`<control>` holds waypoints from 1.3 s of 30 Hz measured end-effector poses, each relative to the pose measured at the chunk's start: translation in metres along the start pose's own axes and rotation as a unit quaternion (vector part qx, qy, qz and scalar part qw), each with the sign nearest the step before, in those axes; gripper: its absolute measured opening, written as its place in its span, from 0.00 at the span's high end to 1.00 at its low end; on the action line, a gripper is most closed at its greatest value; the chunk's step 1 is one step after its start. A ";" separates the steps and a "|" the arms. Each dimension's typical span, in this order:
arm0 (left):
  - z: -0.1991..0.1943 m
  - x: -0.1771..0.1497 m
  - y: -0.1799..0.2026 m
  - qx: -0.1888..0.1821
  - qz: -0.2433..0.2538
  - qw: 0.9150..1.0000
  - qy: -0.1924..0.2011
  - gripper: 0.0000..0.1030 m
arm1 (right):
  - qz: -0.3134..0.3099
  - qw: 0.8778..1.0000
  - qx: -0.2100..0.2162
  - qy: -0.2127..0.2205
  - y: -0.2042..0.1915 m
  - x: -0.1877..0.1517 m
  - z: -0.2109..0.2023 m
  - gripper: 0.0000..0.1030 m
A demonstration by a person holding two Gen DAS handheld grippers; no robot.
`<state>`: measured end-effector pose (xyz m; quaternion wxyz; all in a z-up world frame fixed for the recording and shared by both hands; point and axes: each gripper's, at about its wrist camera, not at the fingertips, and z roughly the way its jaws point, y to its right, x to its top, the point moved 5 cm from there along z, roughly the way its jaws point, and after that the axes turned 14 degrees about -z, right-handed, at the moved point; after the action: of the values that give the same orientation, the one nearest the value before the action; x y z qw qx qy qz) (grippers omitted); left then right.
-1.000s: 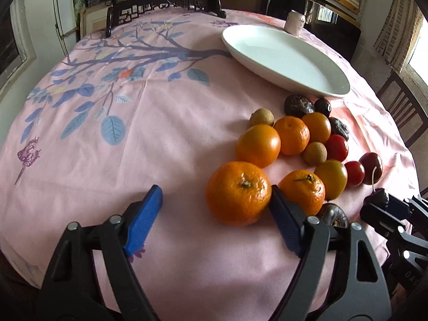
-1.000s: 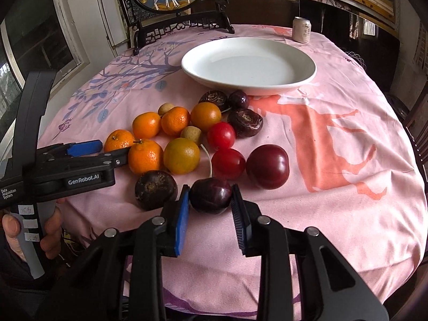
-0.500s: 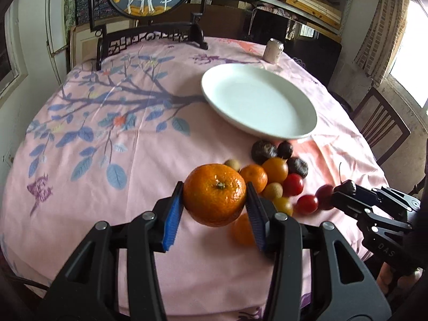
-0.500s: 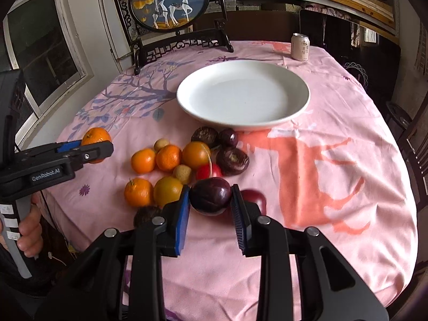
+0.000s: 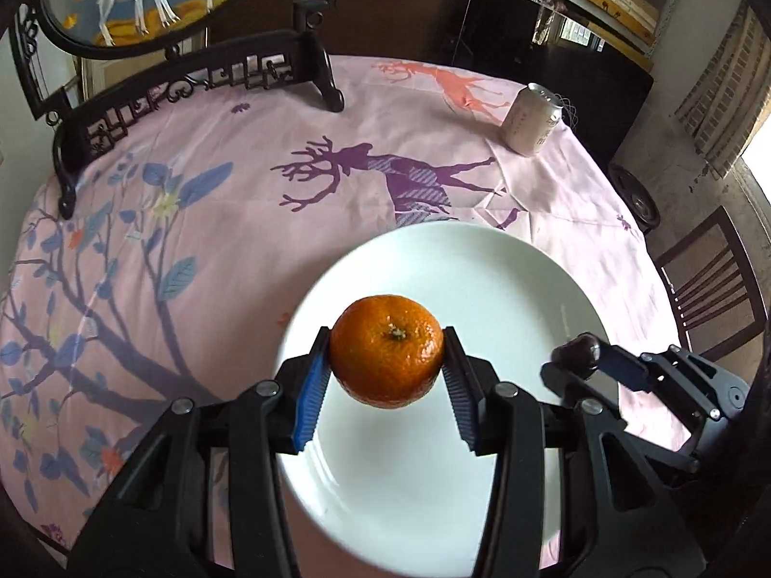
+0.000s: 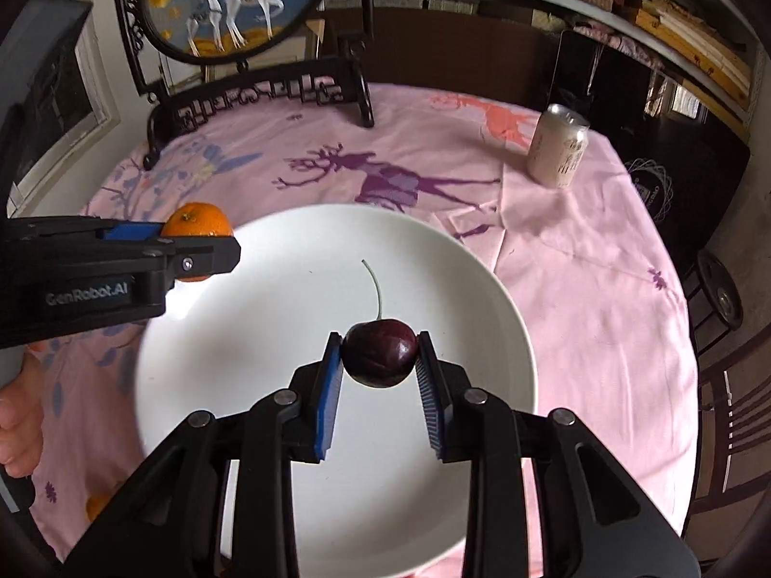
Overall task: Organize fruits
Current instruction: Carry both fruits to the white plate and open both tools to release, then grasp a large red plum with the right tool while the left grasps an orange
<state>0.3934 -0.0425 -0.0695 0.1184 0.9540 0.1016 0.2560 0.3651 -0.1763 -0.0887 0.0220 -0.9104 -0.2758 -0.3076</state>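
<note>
My left gripper (image 5: 385, 368) is shut on an orange mandarin (image 5: 386, 350) and holds it above the left part of the white plate (image 5: 506, 279). My right gripper (image 6: 379, 361) is shut on a dark red cherry (image 6: 379, 352) with a long stem, above the middle of the plate (image 6: 270, 337). In the right wrist view the left gripper (image 6: 202, 248) shows at the plate's left rim with the mandarin (image 6: 195, 221). In the left wrist view the right gripper (image 5: 585, 354) shows over the plate's right rim with the cherry (image 5: 576, 350). The other fruits are out of view.
The round table has a pink cloth (image 5: 241, 202) with tree and deer prints. A drink can (image 5: 532, 118) stands at the far right. A dark carved stand (image 5: 192, 91) with a round picture is at the back. A wooden chair (image 5: 713, 279) stands at the right.
Both grippers have lifted their fruit off the cloth and carried it forward over the plate. The fruit pile has dropped out of view.
</note>
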 end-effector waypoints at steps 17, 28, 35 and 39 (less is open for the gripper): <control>-0.095 -0.045 -0.022 -0.004 0.027 0.996 0.084 0.11 | 0.016 0.999 -0.039 0.023 -0.016 -0.037 -0.084 0.33; -0.143 -0.227 -0.098 0.011 0.018 0.995 0.102 0.06 | 0.037 0.996 -0.068 0.053 -0.125 -0.166 -0.156 0.17; -0.142 -0.253 -0.104 0.021 0.022 0.995 0.091 0.06 | 0.038 0.996 -0.073 0.031 -0.134 -0.183 -0.150 0.17; -0.139 -0.256 -0.102 0.032 0.031 0.995 0.089 0.06 | 0.040 0.996 -0.077 0.013 -0.132 -0.189 -0.139 0.17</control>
<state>0.0913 0.0140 -0.0999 0.0703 0.9333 0.0899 0.3405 0.0962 -0.1859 -0.1013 -0.0324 -0.9154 -0.2147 -0.3390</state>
